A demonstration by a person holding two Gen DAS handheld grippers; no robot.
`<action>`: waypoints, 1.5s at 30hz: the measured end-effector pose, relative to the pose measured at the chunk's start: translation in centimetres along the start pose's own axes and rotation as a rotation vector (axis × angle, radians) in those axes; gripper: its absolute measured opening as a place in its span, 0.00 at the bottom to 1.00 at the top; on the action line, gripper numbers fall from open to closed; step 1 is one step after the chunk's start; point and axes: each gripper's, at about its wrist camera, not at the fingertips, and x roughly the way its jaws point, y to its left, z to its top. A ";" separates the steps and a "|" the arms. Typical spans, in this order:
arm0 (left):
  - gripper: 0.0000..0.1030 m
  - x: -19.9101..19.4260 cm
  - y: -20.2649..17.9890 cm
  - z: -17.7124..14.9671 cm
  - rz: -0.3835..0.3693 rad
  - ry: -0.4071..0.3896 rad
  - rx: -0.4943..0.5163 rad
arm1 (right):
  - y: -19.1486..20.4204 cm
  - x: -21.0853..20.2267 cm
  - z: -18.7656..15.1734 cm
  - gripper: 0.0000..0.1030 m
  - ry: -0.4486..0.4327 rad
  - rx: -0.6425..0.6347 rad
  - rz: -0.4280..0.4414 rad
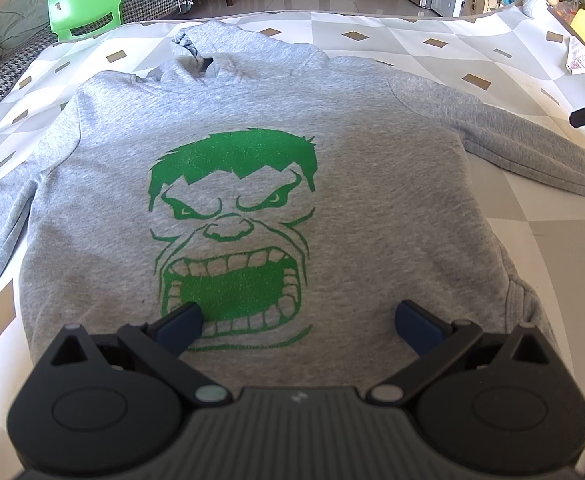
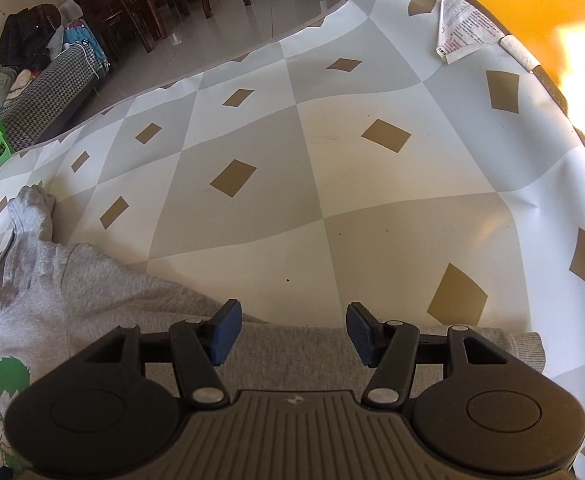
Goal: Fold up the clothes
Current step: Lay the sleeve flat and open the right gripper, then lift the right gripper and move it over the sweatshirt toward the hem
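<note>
Two claws are over the grey hoodie (image 1: 252,92) lying flat, print up, on the checked tablecloth (image 2: 332,160): the left claw (image 1: 298,316) hangs spread wide over the green face print (image 1: 232,220) at lower centre of its view, holding nothing, while the right claw (image 2: 290,330) stands about half spread above the sleeve (image 2: 412,344) along the bottom of its view, nothing between its blue pads (image 2: 224,330). Whether either touches the cloth I cannot tell. If the right claw closes from here, it could catch only the top layer or miss the sleeve edge, and dragging could bunch the body.
</note>
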 end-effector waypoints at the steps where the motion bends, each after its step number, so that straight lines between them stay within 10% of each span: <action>1: 1.00 0.0 0.0 0.0 0.000 0.000 0.000 | 0.4 0.3 0.0 0.54 0.002 -0.007 0.004; 18: 1.00 0.0 0.1 0.0 -0.005 -0.005 0.004 | 4.0 3.9 -0.1 0.55 0.096 -0.125 0.027; 45: 1.00 -0.1 0.2 -0.2 -0.012 -0.012 0.012 | 6.6 6.9 0.5 0.66 -0.065 -0.251 -0.260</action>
